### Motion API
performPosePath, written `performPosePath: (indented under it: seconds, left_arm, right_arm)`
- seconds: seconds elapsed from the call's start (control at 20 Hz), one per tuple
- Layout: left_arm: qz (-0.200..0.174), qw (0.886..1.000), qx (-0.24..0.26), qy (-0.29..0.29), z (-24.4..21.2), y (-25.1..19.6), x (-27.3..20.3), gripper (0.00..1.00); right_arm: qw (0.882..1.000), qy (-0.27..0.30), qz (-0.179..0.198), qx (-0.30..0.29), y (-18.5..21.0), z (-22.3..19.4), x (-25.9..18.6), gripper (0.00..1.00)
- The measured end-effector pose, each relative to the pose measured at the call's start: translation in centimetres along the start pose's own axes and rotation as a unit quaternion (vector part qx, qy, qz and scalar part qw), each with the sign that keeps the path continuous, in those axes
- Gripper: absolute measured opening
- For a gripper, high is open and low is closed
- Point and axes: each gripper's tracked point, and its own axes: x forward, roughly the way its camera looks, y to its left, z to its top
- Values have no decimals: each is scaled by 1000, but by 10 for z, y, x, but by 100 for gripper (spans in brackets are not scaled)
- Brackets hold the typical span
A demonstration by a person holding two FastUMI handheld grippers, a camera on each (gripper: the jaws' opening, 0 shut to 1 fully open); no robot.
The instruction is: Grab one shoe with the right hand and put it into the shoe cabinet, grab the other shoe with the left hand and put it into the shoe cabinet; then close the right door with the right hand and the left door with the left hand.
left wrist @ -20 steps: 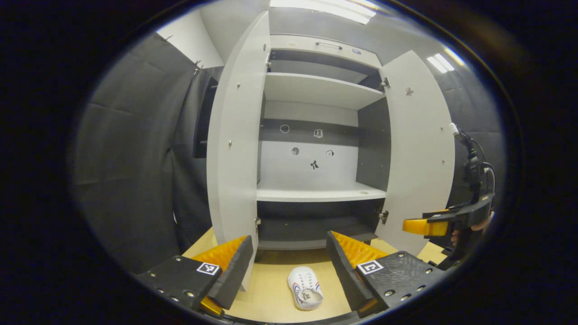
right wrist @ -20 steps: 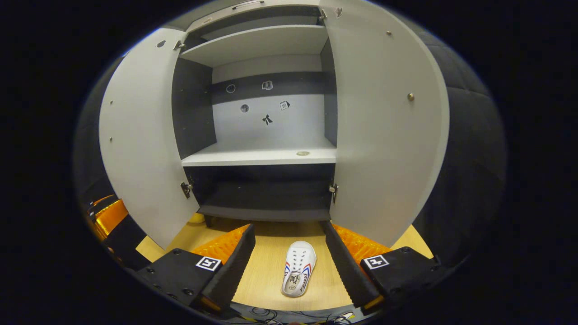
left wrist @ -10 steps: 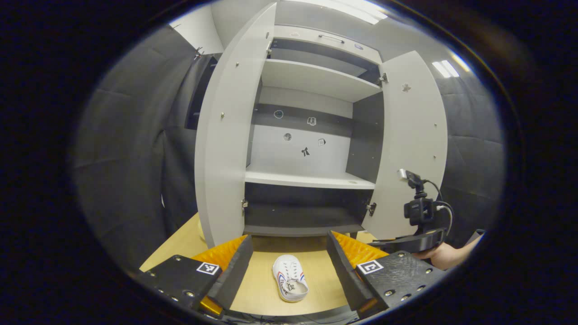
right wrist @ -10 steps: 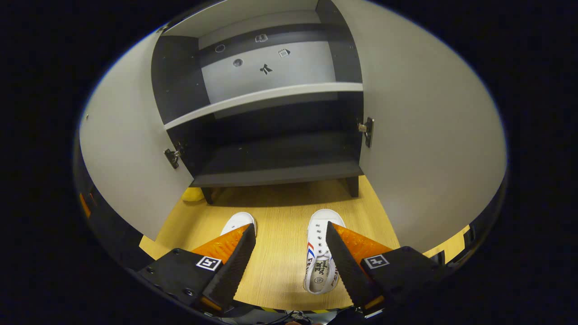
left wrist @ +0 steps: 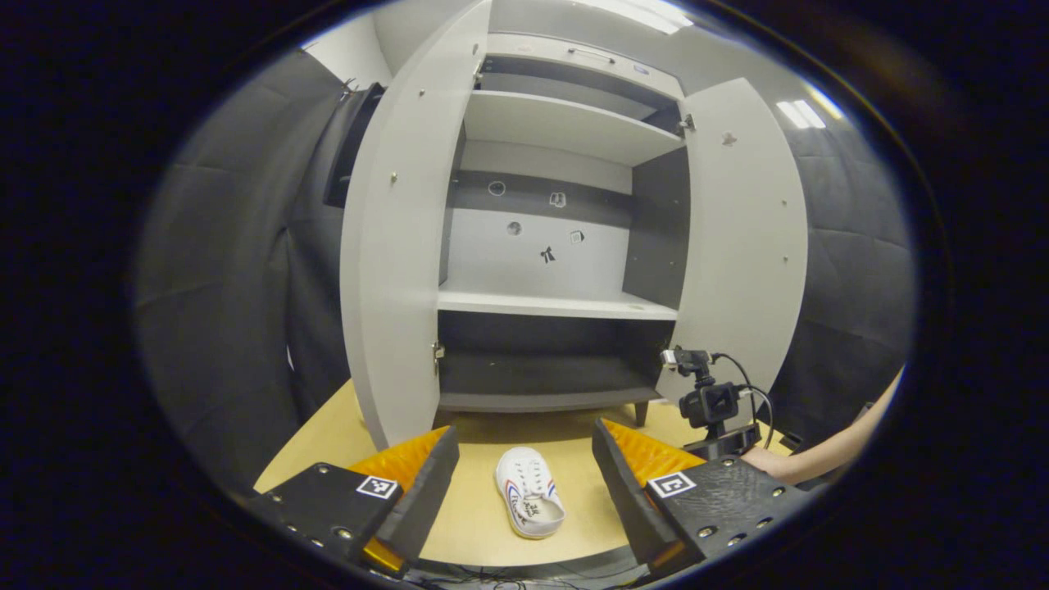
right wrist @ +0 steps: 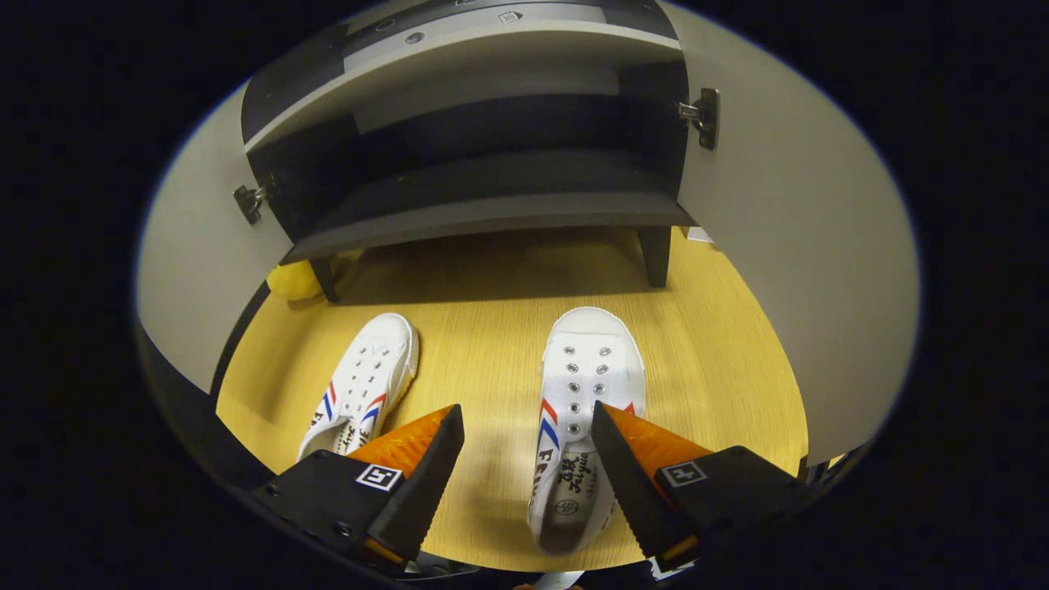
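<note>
Shoes lie on the wooden floor [right wrist: 492,328] in front of the open shoe cabinet [left wrist: 557,246], toes toward it. In the right gripper view the right gripper [right wrist: 524,451] hangs low over the floor with its jaws spread wide and nothing held. The right shoe [right wrist: 578,410] sits mostly in the gap, and the right-hand finger overlaps its side; whether that finger touches the canvas is hard to judge from this angle. The left shoe [right wrist: 361,385] lies just beside the other finger, apart from its mate.

In the left gripper view the left gripper [left wrist: 524,475] is likewise wide open and empty, held higher and farther back, with one white shoe showing on the floor between its fingers. Off to the right of that view a person's forearm [left wrist: 828,451] reaches in low, carrying the other gripper's camera mount [left wrist: 709,401].

Beyond the shoes, the cabinet's dark bottom compartment [right wrist: 483,180] stands on short legs. The left door [left wrist: 393,262] and right door [left wrist: 746,246] are both swung wide. A pale shelf [left wrist: 557,305] crosses above the bottom compartment, small stickers dot the back panel, and a yellow object [right wrist: 295,280] rests by the cabinet's left leg.
</note>
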Motion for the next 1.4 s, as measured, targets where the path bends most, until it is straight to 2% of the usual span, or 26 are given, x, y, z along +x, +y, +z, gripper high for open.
performPosePath:
  seconds: [0.05,0.1,0.2,0.35,0.4,0.45,0.5,0.55,0.6,0.7,0.75,0.8,0.85,0.9,0.95,1.0,1.2,1.4]
  left_arm:
    - [2,1000,-1,2,-1,1,1,93]
    - [2,1000,-3,3,-2,2,2,94]
    - [3,1000,-3,6,-4,2,3,94]
    - [2,1000,2,9,-6,0,5,94]
    - [1,1000,4,10,-6,0,6,94]
    - [-1,1000,5,10,-6,-3,6,94]
    - [-1,1000,7,9,-4,-4,6,94]
    - [-1,1000,10,6,-2,-5,6,94]
    - [-2,1000,13,4,-1,-7,6,94]
    - [-3,1000,18,2,1,-9,2,94]
    - [-4,1000,20,1,0,-10,1,94]
    - [-5,1000,20,3,-1,-11,0,94]
    - [-5,1000,19,5,-3,-11,-2,94]
    - [-5,1000,17,7,-4,-11,-4,94]
    - [-5,1000,17,6,-5,-11,-6,94]
    - [-4,1000,19,5,-4,-11,-9,94]
    - [1,999,46,2,-2,-10,-19,94]
    - [-2,999,53,4,-7,-15,-25,94]
  right_arm:
    - [1000,9,1,-5,0,-5,6,93]
    - [1000,20,2,-6,0,-9,11,99]
    - [999,36,-8,-6,-3,-15,18,99]
    - [998,55,-23,-34,-5,-25,33,91]
    - [996,50,-45,-52,-11,-24,32,88]
    - [994,58,-65,-68,-17,-24,35,80]
    - [992,51,-84,-75,-24,-20,33,58]
    - [993,49,-86,-63,-22,-21,32,37]
    - [994,45,-84,-52,-21,-21,35,30]
    - [994,51,-79,-46,-22,-22,32,33]
    - [994,59,-76,-50,-23,-22,32,22]
    - [994,61,-67,-56,-22,-22,33,22]
    - [994,64,-68,-50,-21,-17,20,16]
    - [995,62,-63,-51,-23,-20,35,10]
    - [996,64,-57,-31,-21,-20,24,10]
    - [996,72,-48,-19,-25,-23,30,4]
    - [997,64,-27,-23,-25,-20,11,2]
    - [998,54,-13,6,-30,-21,-20,2]
